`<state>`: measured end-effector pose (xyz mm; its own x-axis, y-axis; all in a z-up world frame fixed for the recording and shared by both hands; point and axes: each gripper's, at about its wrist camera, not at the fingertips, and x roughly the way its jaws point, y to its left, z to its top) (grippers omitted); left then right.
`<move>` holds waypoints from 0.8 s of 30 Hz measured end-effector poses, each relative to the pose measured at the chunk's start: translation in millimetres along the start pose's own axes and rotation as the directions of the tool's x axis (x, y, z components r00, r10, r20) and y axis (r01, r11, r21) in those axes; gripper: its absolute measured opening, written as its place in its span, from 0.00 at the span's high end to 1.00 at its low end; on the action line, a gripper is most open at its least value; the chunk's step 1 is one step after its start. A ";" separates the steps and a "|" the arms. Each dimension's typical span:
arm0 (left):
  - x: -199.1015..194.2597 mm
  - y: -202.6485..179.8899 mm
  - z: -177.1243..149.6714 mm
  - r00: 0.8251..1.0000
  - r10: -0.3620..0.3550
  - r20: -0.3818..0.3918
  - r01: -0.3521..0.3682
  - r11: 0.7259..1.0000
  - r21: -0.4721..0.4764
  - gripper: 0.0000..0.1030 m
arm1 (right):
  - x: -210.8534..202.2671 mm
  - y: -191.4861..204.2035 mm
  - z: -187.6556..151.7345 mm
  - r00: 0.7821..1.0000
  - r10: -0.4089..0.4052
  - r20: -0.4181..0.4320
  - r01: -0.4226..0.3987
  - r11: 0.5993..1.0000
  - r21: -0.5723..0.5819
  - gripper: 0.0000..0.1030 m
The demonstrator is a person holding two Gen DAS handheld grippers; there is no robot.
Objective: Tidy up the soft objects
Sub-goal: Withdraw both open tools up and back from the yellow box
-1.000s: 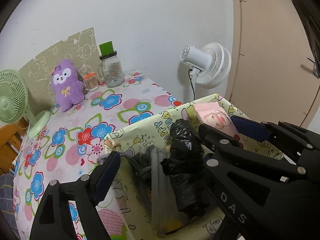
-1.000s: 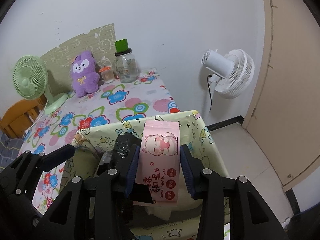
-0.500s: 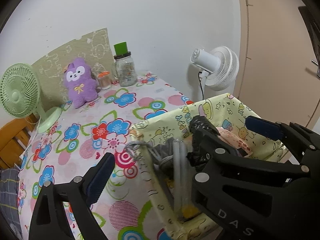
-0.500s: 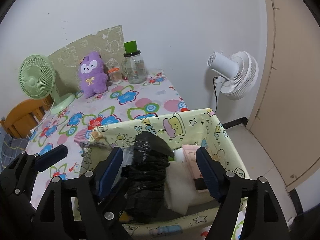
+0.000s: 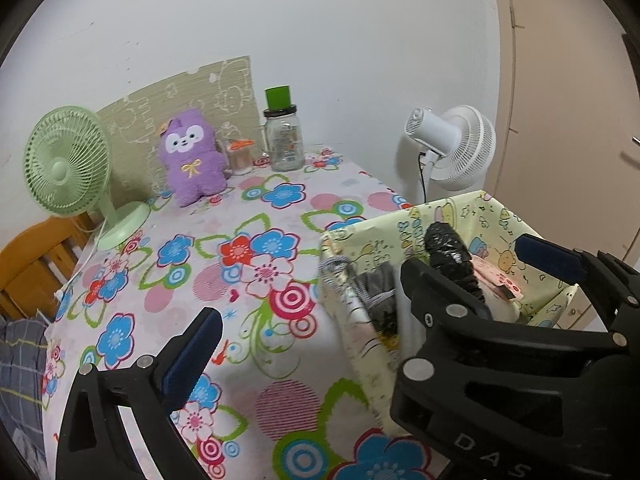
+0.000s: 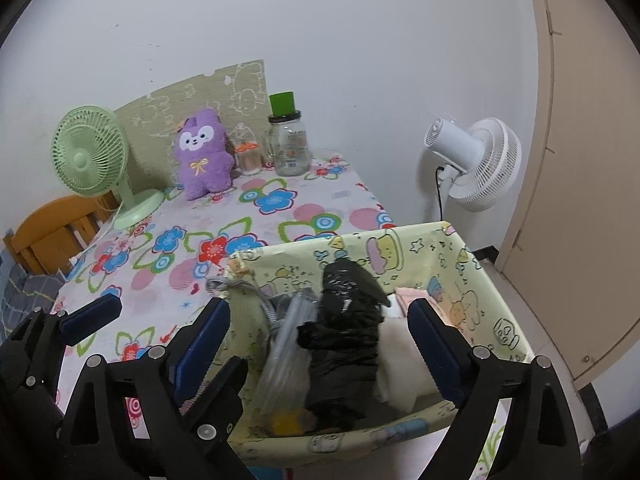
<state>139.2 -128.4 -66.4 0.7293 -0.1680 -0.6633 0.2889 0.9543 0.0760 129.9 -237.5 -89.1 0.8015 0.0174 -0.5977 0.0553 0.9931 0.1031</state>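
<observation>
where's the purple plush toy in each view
Left wrist: purple plush toy upper left of centre, at the table's far edge, right of the green fan.
Right wrist: purple plush toy upper left, again right of the green fan.
Shared landmark: the green-capped glass jar, to its right.

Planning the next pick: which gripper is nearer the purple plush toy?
Left, by a slim margin. The left gripper hangs open over the flowered tablecloth, on the plush toy's side of the yellow fabric bin. The right gripper hangs open over that bin.
</observation>
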 end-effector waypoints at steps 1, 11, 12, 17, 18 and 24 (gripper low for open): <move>-1.3 3.9 -1.2 1.000 0.003 0.001 -0.003 1.000 -0.009 0.00 | -1.3 2.6 -0.6 1.000 0.000 0.003 0.000 1.000 -0.002 0.08; -12.7 30.1 -11.9 0.999 0.048 0.013 -0.047 0.998 -0.044 0.00 | -9.0 28.5 -6.0 1.000 0.012 0.017 -0.011 1.000 -0.025 0.05; -14.2 34.0 -13.6 0.999 0.050 0.015 -0.049 0.997 -0.052 0.00 | -9.7 31.5 -6.8 1.000 0.015 0.016 -0.014 0.999 -0.028 0.05; -20.2 47.8 -20.7 0.998 0.068 0.019 -0.066 0.996 -0.067 0.00 | -13.2 44.0 -10.5 0.999 0.029 0.022 -0.028 0.998 -0.048 0.05; -20.9 49.4 -21.7 0.997 0.075 0.019 -0.074 0.995 -0.064 0.00 | -14.2 46.2 -11.3 0.999 0.032 0.025 -0.031 0.998 -0.052 0.05; -29.1 64.5 -29.7 0.993 0.114 0.021 -0.112 0.991 -0.075 0.00 | -20.5 60.0 -16.8 0.998 0.048 0.035 -0.046 0.997 -0.062 0.05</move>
<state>118.2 -54.6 -64.3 0.7705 -0.0634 -0.6342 0.1582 0.9829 0.0940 106.8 -176.3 -84.0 0.8234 0.0613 -0.5641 -0.0185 0.9965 0.0813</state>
